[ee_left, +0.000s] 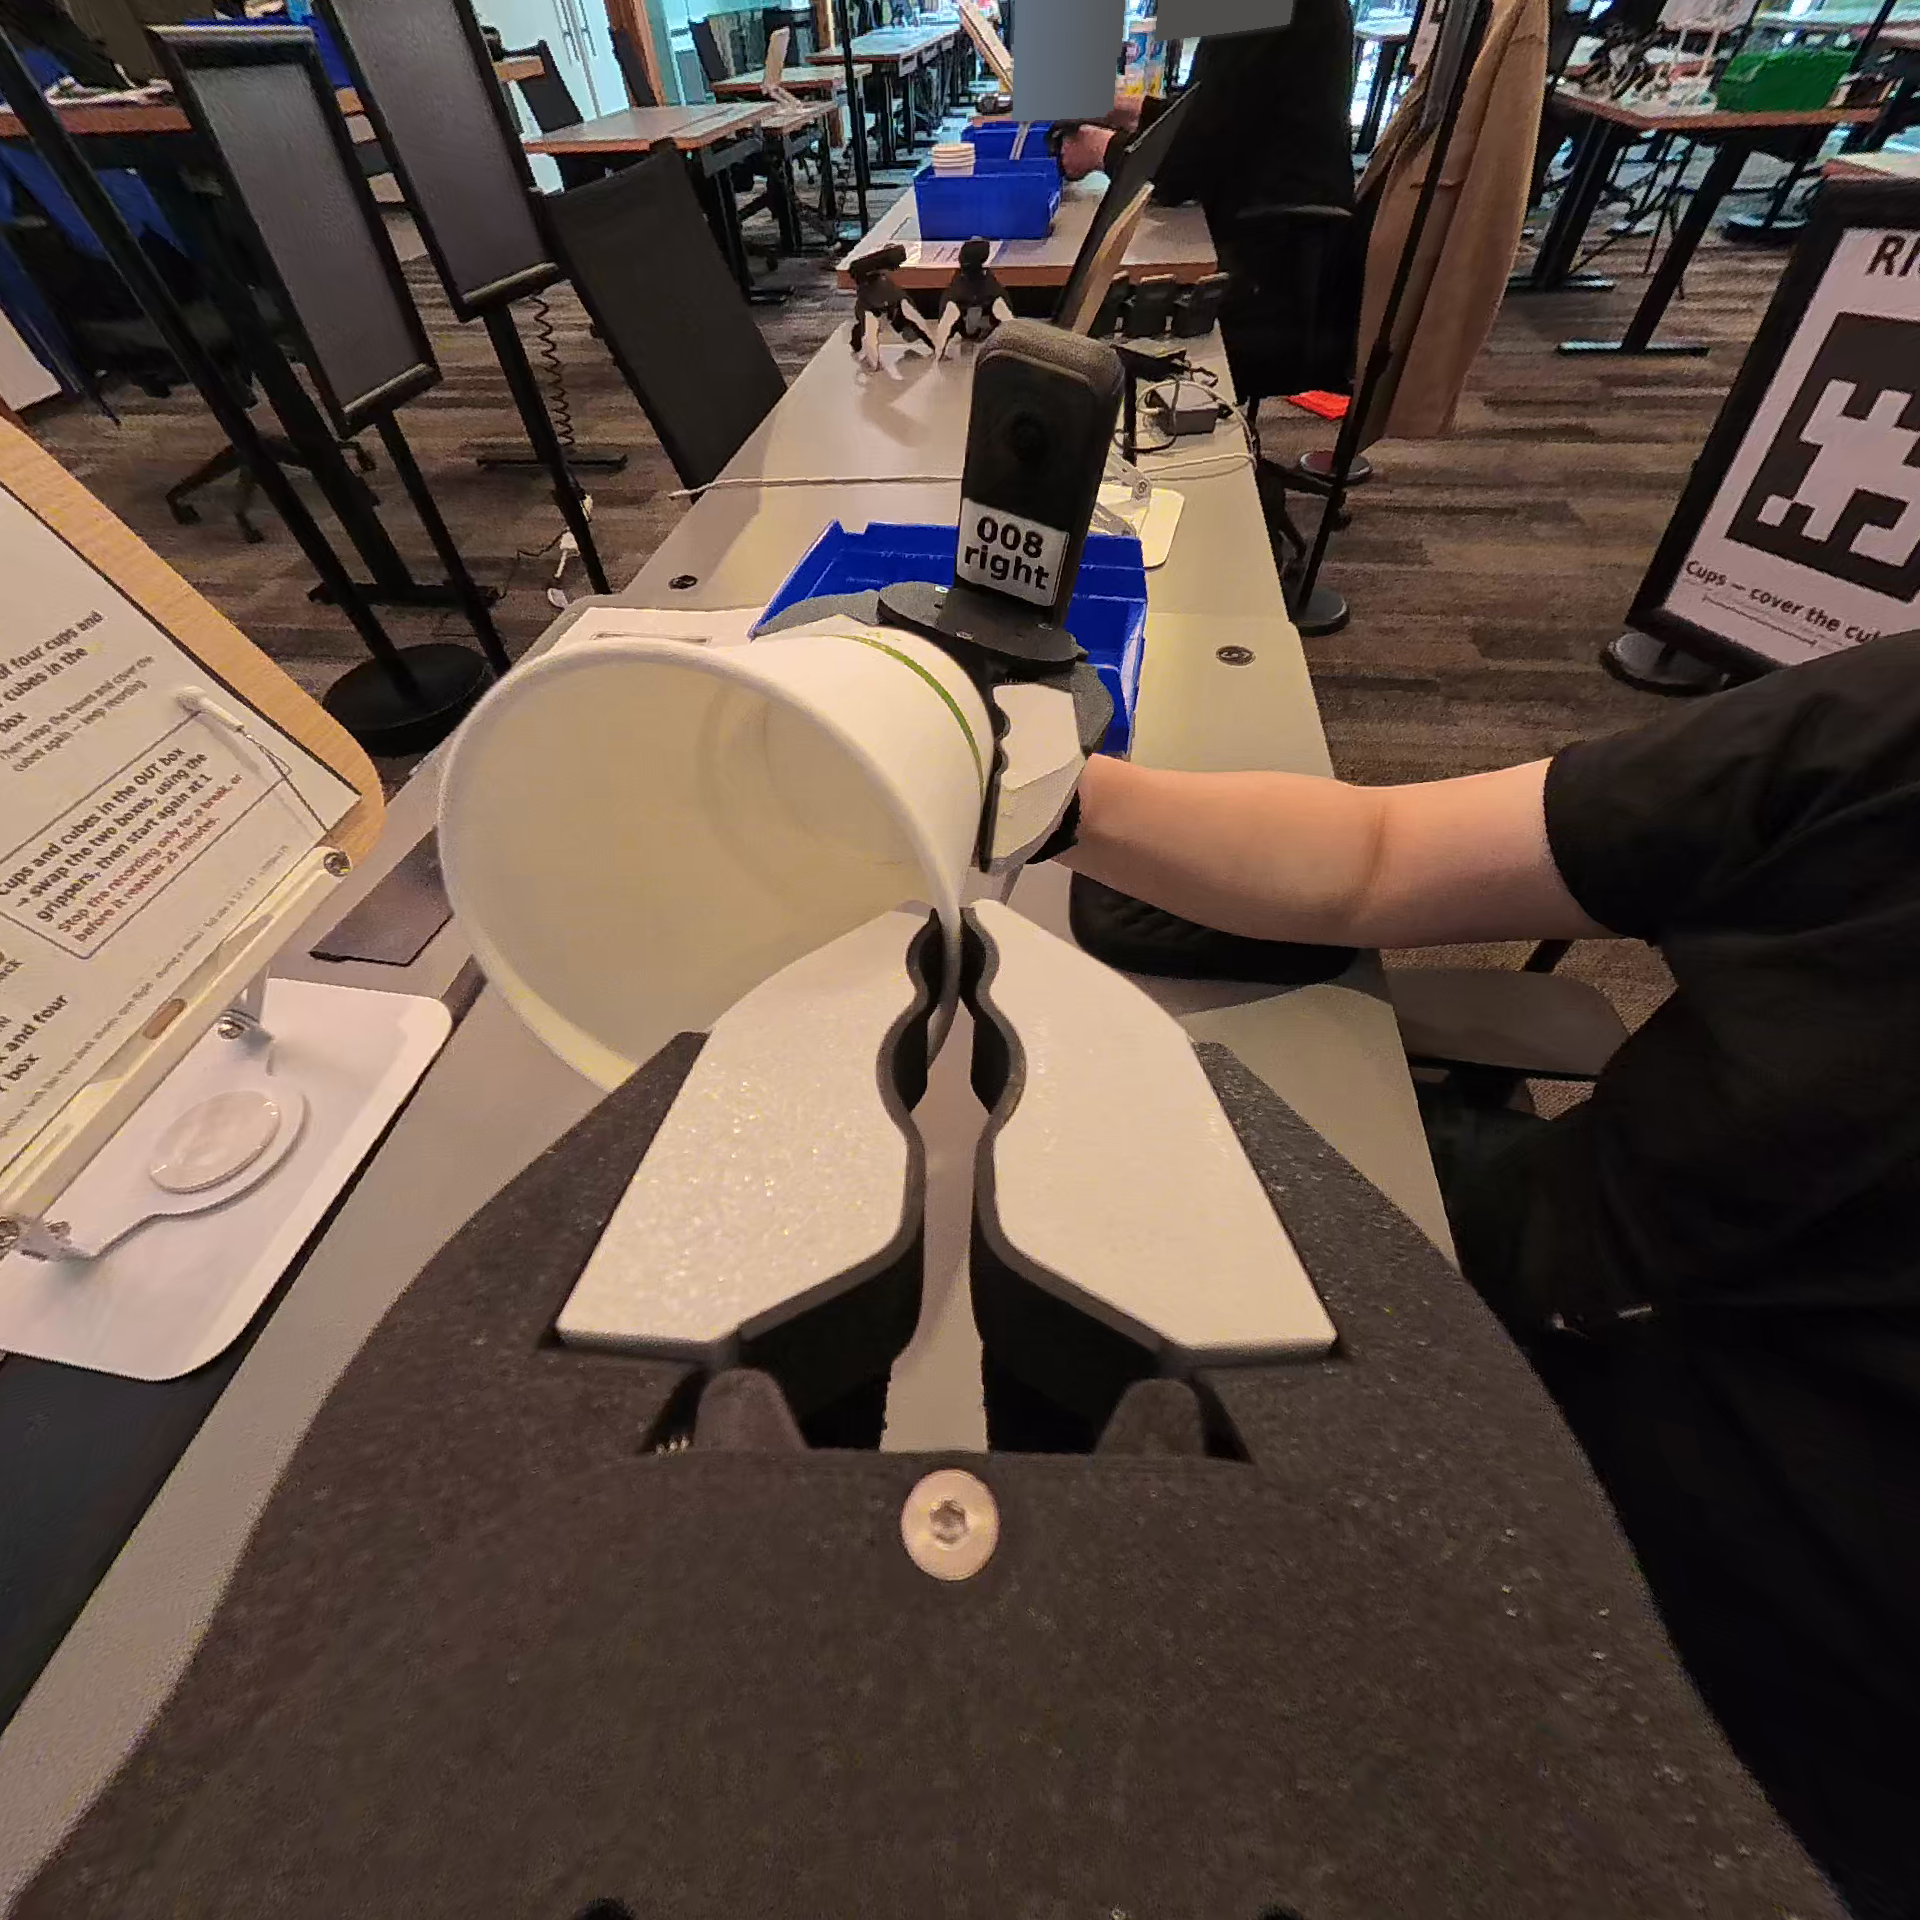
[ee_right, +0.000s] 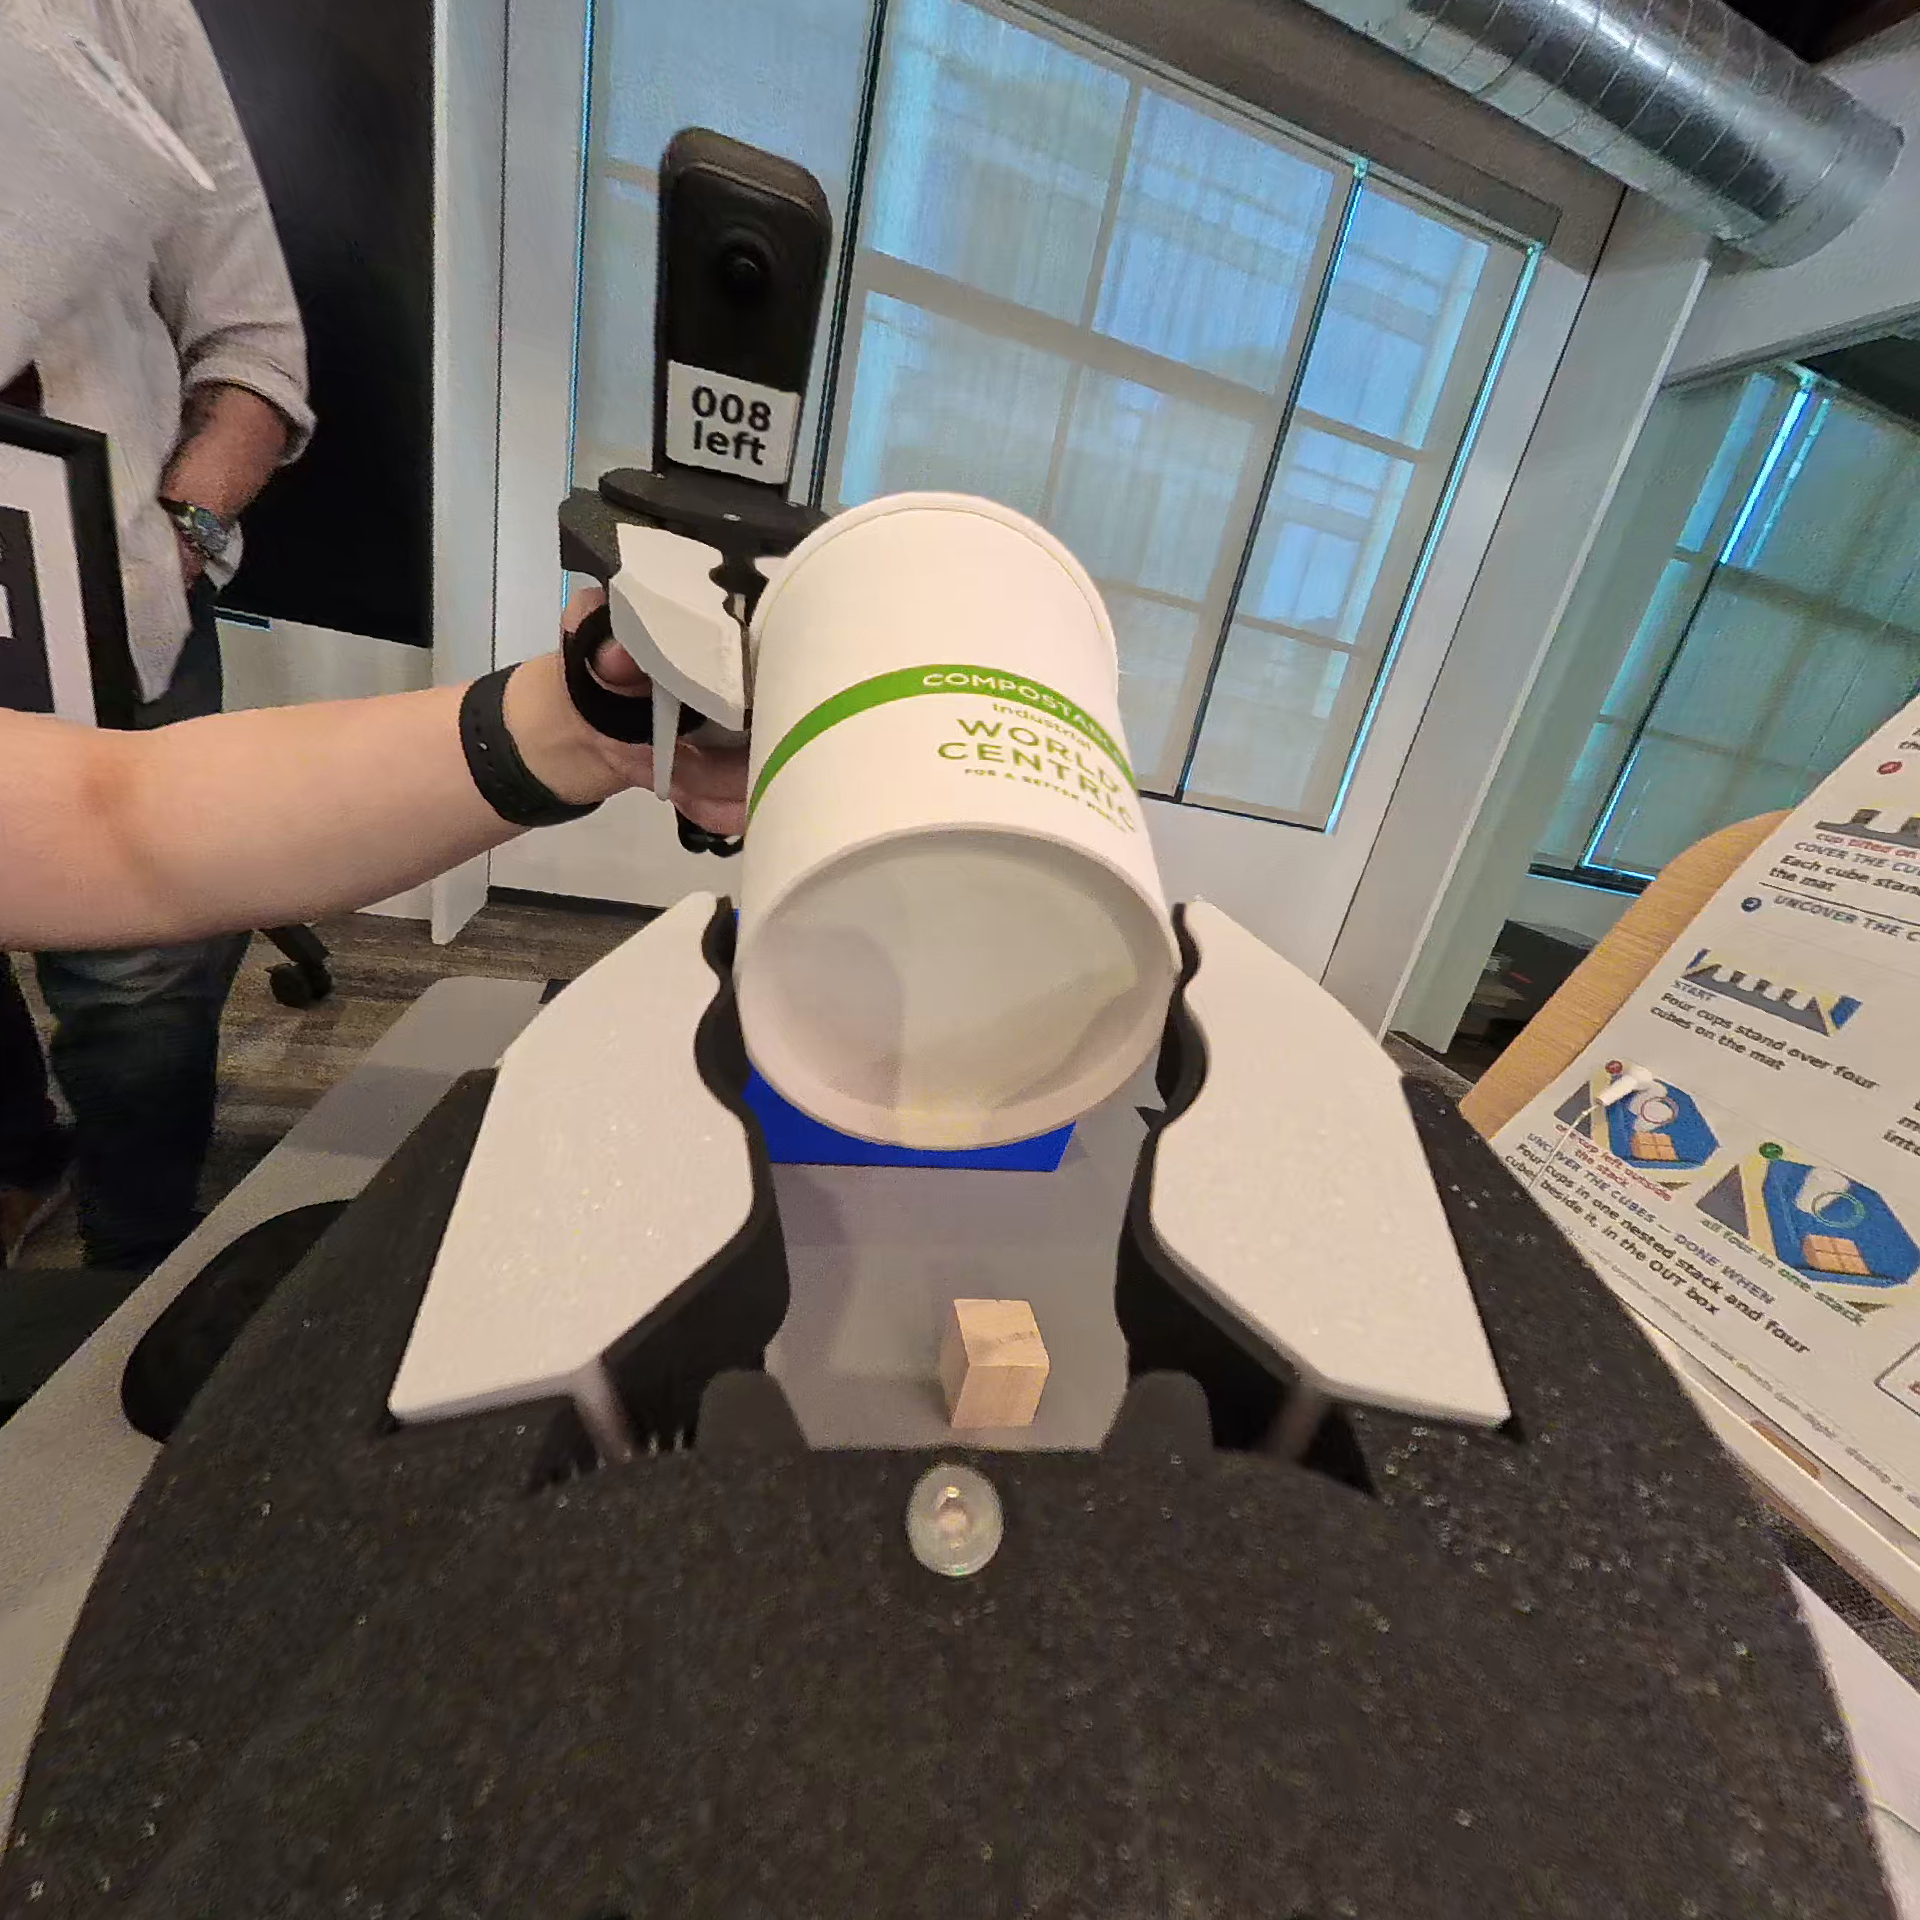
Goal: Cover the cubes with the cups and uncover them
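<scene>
The white cup hangs in the air on its side above the grey worktop, held between both tools. The left tool pinches the cup's rim, fingers nearly together. The right tool grips the cup's base between its wide-set fingers. A wooden cube sits on the worktop beneath, near the blue bin.
</scene>
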Available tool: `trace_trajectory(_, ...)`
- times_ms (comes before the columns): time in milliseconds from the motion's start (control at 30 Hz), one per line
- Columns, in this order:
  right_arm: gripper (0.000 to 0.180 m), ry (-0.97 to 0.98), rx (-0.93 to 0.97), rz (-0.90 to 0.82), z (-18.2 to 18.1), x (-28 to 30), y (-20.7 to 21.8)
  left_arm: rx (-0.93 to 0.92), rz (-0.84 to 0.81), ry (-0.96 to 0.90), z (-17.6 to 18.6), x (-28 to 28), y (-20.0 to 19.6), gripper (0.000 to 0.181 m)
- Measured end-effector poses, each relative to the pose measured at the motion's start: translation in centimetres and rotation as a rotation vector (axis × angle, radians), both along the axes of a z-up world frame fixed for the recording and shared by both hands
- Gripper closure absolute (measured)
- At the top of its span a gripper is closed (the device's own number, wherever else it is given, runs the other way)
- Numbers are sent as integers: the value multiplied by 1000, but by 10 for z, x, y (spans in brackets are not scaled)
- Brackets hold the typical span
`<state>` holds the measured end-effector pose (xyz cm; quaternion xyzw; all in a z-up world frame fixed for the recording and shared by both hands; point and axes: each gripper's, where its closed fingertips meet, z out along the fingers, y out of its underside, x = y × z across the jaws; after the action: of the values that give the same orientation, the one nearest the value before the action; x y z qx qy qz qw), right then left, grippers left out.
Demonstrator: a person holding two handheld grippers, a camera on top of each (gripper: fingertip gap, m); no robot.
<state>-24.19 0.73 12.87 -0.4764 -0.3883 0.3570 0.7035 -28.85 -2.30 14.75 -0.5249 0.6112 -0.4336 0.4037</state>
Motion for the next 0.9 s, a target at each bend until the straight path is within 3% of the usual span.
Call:
trace_trajectory(567,104,-89,17,-21,-4,1,-1,4,-10,47,-12,-3,-1,177)
trace_trajectory(900,104,-172,-19,-62,-4,14,1,4,65,7,-4,-17,5,134)
